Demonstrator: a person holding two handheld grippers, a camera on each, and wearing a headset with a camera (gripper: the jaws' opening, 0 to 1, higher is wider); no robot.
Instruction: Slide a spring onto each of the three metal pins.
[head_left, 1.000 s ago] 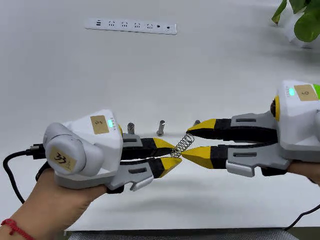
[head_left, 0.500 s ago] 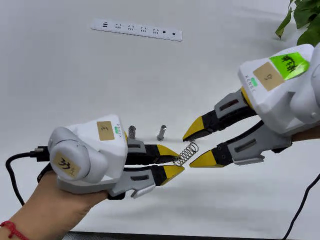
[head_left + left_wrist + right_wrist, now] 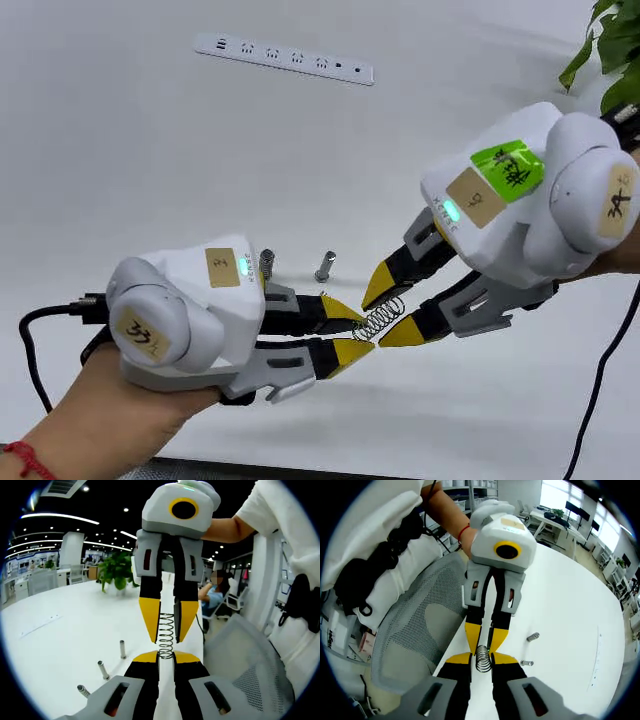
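Note:
A small steel spring (image 3: 381,317) is held off the white table (image 3: 150,150), with my left gripper (image 3: 367,331) shut on its near end. In the left gripper view the spring (image 3: 166,634) rises straight from the left gripper (image 3: 166,656). My right gripper (image 3: 379,320) slants down from the upper right, open, its jaws straddling the spring's other end with a small gap. The right gripper (image 3: 481,658) has the spring (image 3: 483,659) between its tips. Three metal pins (image 3: 122,649) (image 3: 102,670) (image 3: 83,691) stand in a row on the table. Two of those pins (image 3: 267,264) (image 3: 325,266) show behind the left gripper.
A white power strip (image 3: 285,58) lies at the far side of the table. Green plant leaves (image 3: 610,45) hang over the far right corner. A black cable (image 3: 30,340) trails from the left gripper. A grey mesh chair (image 3: 415,635) stands by the table edge.
My right gripper has risen, tilted downward and narrowed its jaws around the spring's far end. The left gripper kept hold of the spring and barely moved.

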